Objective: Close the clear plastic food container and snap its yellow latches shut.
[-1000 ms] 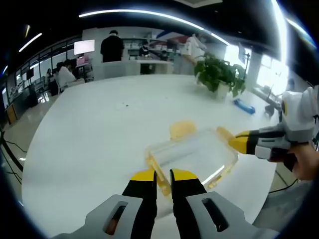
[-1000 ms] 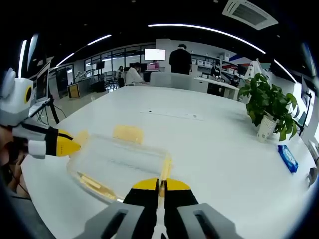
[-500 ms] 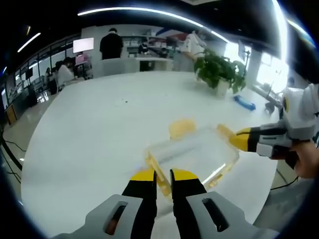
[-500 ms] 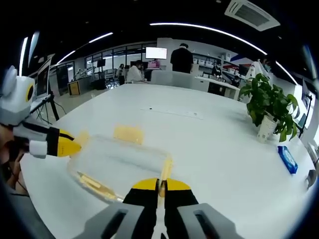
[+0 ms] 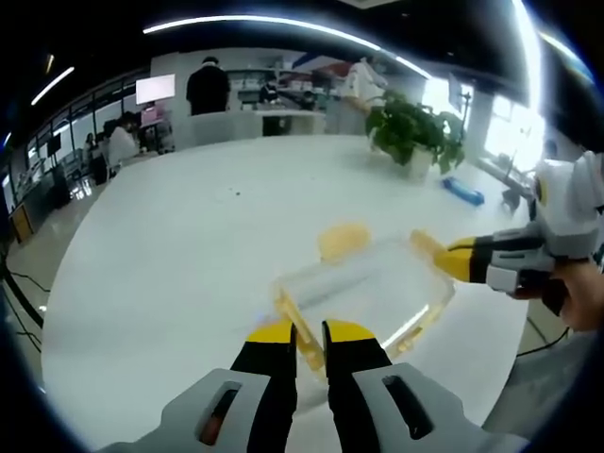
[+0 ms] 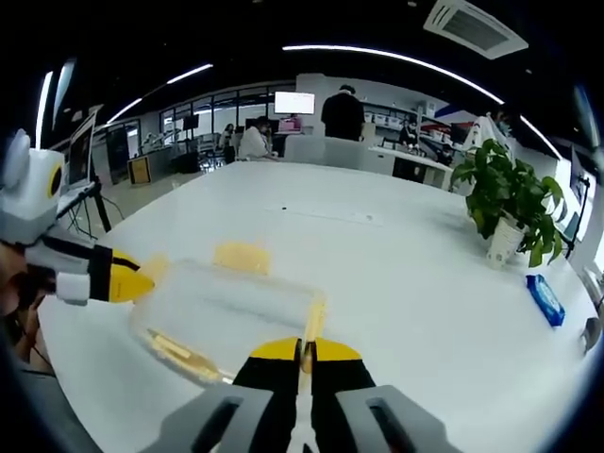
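Observation:
The clear plastic food container (image 5: pixel 363 294) lies on the white table (image 5: pixel 170 245) with its lid down. My left gripper (image 5: pixel 310 332) is shut on the yellow latch (image 5: pixel 309 351) at the container's near end. My right gripper (image 5: pixel 461 265) comes in from the right, its yellow tips on the latch (image 5: pixel 426 249) at the other end. Another yellow latch (image 5: pixel 341 242) lies flat on the far long side. In the right gripper view the container (image 6: pixel 222 316) sits ahead, and my right gripper (image 6: pixel 302 350) is shut on the thin yellow latch (image 6: pixel 314 321). The left gripper (image 6: pixel 125 283) holds the opposite end.
A potted plant (image 6: pixel 510 203) and a blue object (image 6: pixel 545 300) stand at the table's far right. The table edge (image 5: pixel 491 377) runs close behind the container on the right gripper's side. Several people and desks are in the background.

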